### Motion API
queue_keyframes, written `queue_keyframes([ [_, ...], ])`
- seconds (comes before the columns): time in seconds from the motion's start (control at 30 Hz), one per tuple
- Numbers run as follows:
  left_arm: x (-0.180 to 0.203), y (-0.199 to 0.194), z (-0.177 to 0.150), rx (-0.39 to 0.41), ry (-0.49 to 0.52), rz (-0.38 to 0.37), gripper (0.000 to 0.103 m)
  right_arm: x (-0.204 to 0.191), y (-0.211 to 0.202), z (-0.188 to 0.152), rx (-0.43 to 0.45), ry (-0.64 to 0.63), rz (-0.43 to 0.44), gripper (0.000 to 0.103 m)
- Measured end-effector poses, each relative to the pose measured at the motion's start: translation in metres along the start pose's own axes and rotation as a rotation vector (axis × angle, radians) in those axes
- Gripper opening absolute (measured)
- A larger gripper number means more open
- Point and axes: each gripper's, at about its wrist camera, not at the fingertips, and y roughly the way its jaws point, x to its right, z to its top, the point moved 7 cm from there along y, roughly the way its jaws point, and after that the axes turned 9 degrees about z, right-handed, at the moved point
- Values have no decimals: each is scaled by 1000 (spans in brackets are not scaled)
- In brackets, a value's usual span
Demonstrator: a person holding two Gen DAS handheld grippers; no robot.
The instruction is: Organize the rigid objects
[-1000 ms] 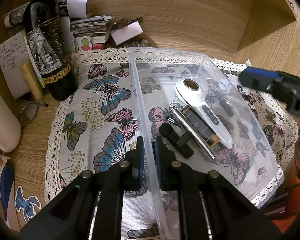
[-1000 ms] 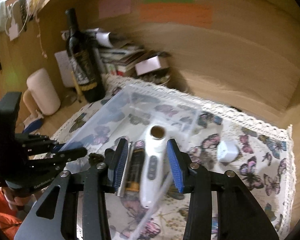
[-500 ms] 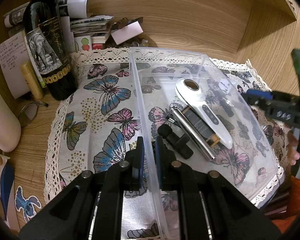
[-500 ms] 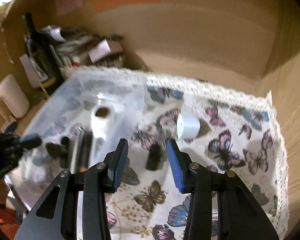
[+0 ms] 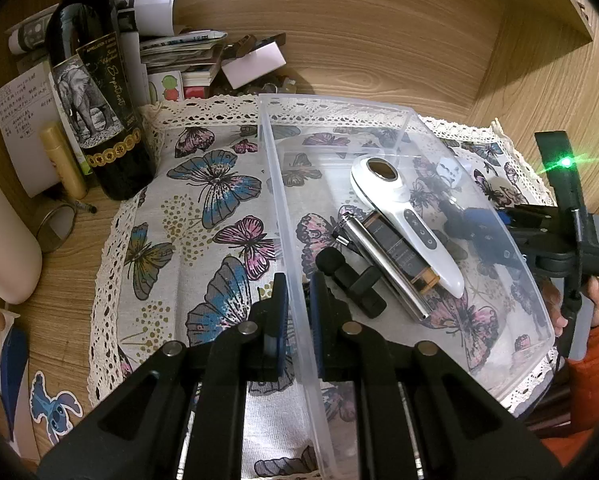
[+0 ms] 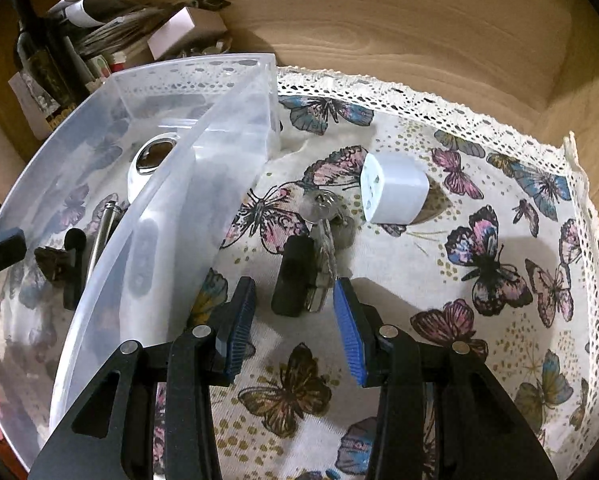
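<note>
Status of the sort, read left to right; clock directions are relative to the clear bin.

1. Your left gripper [image 5: 297,308] has its fingers narrow and clamped on the near-left wall of the clear bin [image 5: 283,216]; the wall runs up between the two pads; the bin rests on the butterfly cloth [image 5: 203,216] that covers the desk.

2. Already stowed, on the bin floor: a black clip-like piece [image 5: 351,280] at 7 o'clock; a steel tube [image 5: 379,264] and a dark bar with an amber end [image 5: 403,256] lying side by side at centre; a white handheld device [image 5: 403,220] touching them on the 3 o'clock side.

3. Not yet stowed, on the cloth outside the right wall: a black fob with keys [image 6: 299,276] just beside the bin at 3 o'clock; a white plug adapter [image 6: 395,188] near it, toward 2 o'clock.

4. Your right gripper [image 6: 295,328] has its fingers wide and empty; the fob's near end sits just ahead of the gap between them; no contact is visible.

Judgement: roughly two thirds complete; four items in, two out; the fob with keys appears to be the step in hand, the adapter last.
</note>
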Motion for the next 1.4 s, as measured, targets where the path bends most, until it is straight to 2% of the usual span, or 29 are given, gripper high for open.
queue_keyframes([
  [0.17, 0, 0, 0, 1, -1, 0, 11, 3, 2, 3, 12, -10, -30, 24],
  [0.53, 0, 0, 0, 0, -2, 0, 11, 0, -11, -2, 39, -23, -63, 24],
  [0.77, 0, 0, -1, 0, -2, 0, 11, -7, -46, 8, 123, -36, -65, 24],
  [0.97, 0, 0, 0, 0, -2, 1, 11, -27, -80, 23, 216, -90, -57, 24],
  [1.17, 0, 0, -1, 0, -2, 1, 11, -54, -93, 37, 266, -137, 6, 24],
  [1.4, 0, 0, 0, 0, -1, 0, 11, -85, -77, 39, 231, -188, 90, 24],
])
